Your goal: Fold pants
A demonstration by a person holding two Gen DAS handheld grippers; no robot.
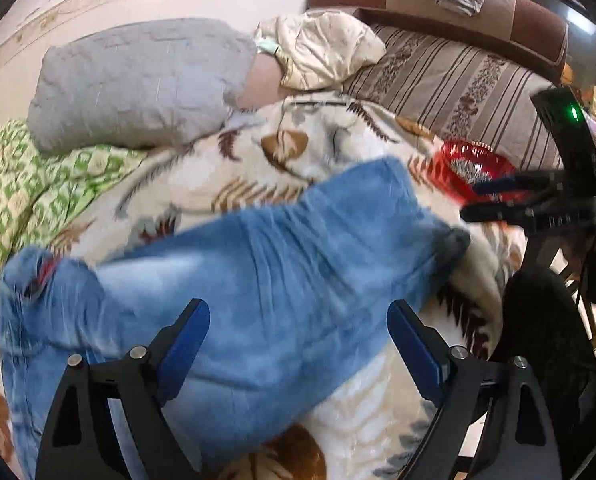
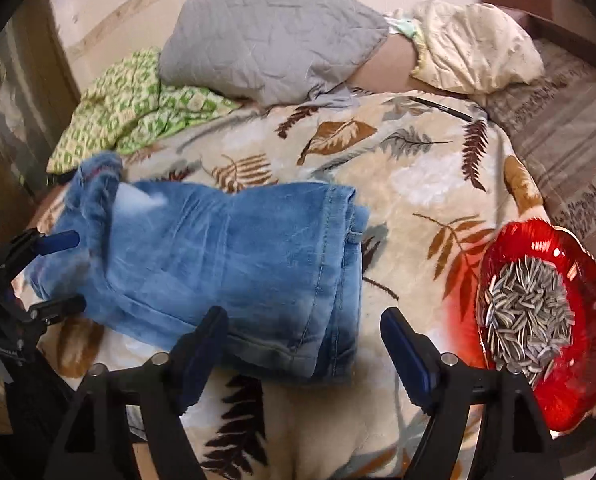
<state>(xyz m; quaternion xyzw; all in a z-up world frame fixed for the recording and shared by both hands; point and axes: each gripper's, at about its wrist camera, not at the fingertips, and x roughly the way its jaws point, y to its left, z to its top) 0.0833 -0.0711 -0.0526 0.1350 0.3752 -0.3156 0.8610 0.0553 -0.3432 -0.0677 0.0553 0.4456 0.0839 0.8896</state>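
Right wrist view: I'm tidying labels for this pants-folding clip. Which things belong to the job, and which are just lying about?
Part of the job:
- blue jeans, folded on the leaf-print blanket
- left gripper, open
- right gripper, open

Just lying about:
- red bowl of sunflower seeds
- grey pillow
- cream pillow
- green patterned cloth

Blue jeans [image 1: 258,280] on leaf blanket [image 1: 337,152], claw [image 1: 298,328] spread

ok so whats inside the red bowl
The red bowl holds a heap of striped grey-and-white sunflower seeds, piled in the middle with the red rim bare around them. The seeds cover the bowl's bottom, so anything beneath them cannot be seen.
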